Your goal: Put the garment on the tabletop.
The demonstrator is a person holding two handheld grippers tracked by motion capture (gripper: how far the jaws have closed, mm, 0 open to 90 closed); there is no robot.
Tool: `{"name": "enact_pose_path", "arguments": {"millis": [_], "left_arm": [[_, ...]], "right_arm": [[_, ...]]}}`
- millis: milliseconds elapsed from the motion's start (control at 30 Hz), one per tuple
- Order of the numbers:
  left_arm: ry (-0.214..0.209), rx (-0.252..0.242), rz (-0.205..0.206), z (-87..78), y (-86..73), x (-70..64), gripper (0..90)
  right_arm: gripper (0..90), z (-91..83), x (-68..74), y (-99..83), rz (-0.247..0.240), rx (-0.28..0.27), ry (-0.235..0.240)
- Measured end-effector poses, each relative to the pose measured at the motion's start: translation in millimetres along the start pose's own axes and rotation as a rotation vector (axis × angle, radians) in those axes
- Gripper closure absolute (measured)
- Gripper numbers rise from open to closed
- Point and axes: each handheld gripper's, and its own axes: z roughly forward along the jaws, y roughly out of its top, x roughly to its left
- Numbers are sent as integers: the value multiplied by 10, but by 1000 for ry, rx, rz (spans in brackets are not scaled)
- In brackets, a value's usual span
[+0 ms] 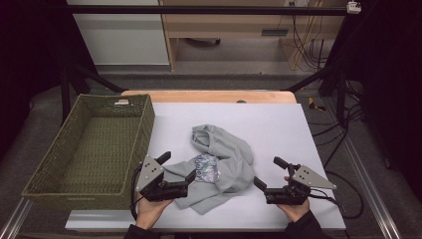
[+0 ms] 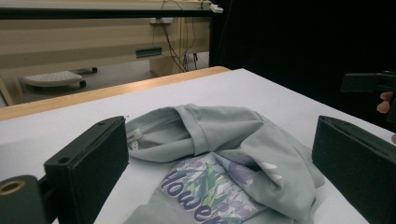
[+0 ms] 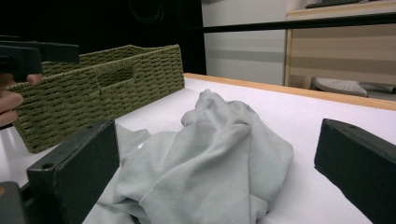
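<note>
With both grippers, left [image 1: 178, 167] and right [image 1: 271, 172], spread wide, I'd pinch the crumpled shirt [image 1: 221, 162] at opposite edges, probably for the basket [image 1: 64, 149].

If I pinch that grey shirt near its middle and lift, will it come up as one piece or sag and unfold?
The grey shirt lies crumpled in soft folds on the white table, so it is probably floppy; expect it to sag and unfold. It looks thin, so likely light. The left gripper and right gripper are both open beside it, so two pinch points may drape less.
</note>
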Motion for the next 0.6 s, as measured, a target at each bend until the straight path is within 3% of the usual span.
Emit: {"name": "enact_pose_path", "arguments": {"millis": [600], "left_arm": [[20,7,-18,-136,-202,104,30]], "right_arm": [[4,-10,5,-18,-8,4,-3]]}}
